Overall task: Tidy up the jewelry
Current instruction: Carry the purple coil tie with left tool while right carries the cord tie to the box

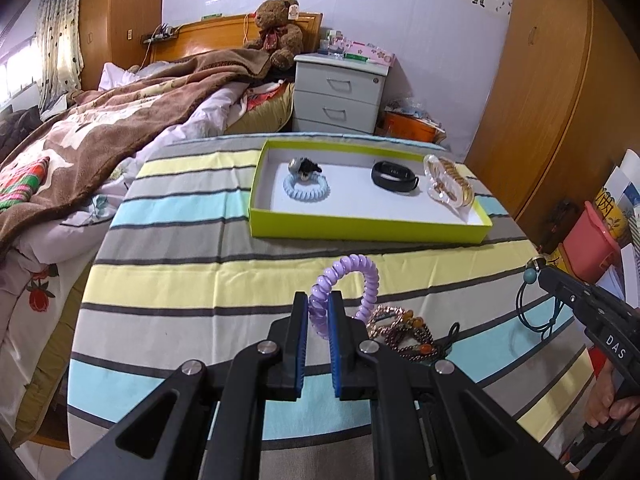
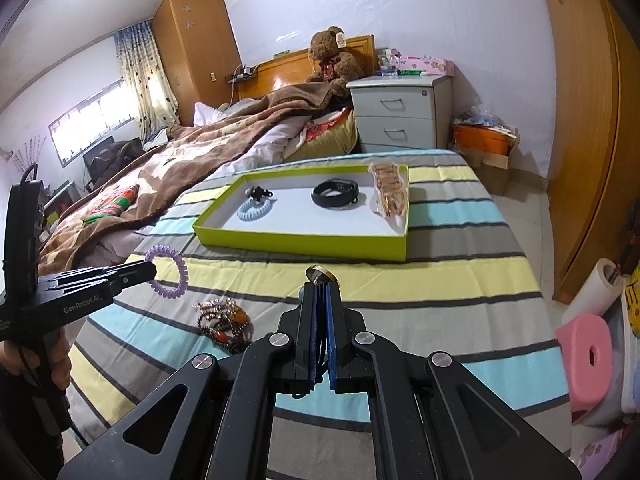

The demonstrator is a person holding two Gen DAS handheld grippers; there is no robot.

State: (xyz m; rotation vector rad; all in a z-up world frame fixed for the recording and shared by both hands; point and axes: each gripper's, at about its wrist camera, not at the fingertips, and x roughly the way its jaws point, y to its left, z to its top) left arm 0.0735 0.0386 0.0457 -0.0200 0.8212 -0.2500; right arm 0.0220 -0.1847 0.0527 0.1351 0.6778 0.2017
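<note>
While the left gripper (image 1: 319, 312) clamps the springy purple plastic coil hair-tie (image 1: 347, 280), the right gripper (image 2: 321, 300) pinches a limp cord pendant (image 2: 319, 274) at 12 o'clock.

At the lower right of the left wrist view, the hand (image 1: 612, 404) is cut by the frame edge. The dark cord (image 2: 318, 344) is mostly hidden between the pads. The items on the nightstand (image 1: 340, 92) are too small to identify.
</note>
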